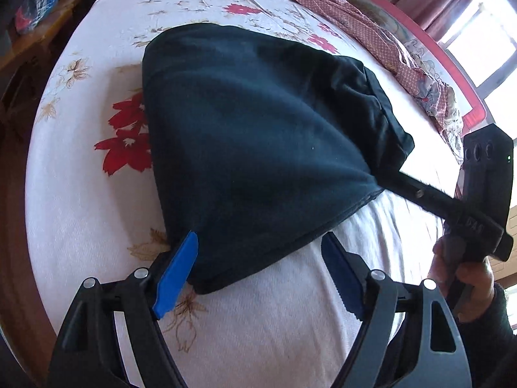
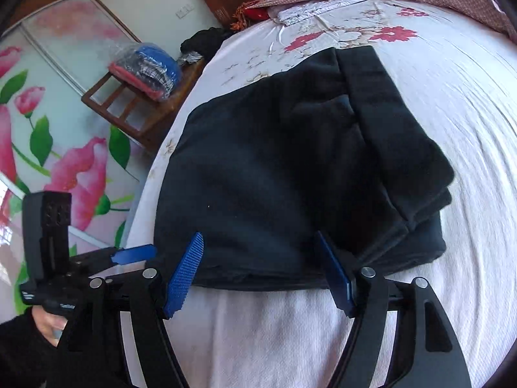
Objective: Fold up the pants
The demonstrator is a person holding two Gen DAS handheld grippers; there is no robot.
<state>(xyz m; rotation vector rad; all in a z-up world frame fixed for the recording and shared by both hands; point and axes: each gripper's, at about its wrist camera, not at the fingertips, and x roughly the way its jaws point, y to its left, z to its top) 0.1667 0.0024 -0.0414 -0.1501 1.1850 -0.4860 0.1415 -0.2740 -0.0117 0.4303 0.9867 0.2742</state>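
The dark navy pants (image 1: pixel 258 148) lie folded into a thick bundle on the floral bed sheet (image 1: pixel 80 177); they also show in the right wrist view (image 2: pixel 274 174), with the waistband end folded over at the right. My left gripper (image 1: pixel 258 274) is open, its blue fingers straddling the bundle's near edge, holding nothing. My right gripper (image 2: pixel 261 274) is open too, its fingers either side of the near edge. In the left wrist view the right gripper's tips (image 1: pixel 384 177) are hidden at the pants' right corner. The left gripper (image 2: pixel 135 253) shows at the bundle's left corner.
A patterned pink quilt (image 1: pixel 371 32) is bunched along the far side of the bed by the red headboard (image 1: pixel 458 74). A wooden chair (image 2: pixel 135 103) with bagged clothes (image 2: pixel 145 71) stands left of the bed, near the floral wardrobe doors (image 2: pixel 48 97).
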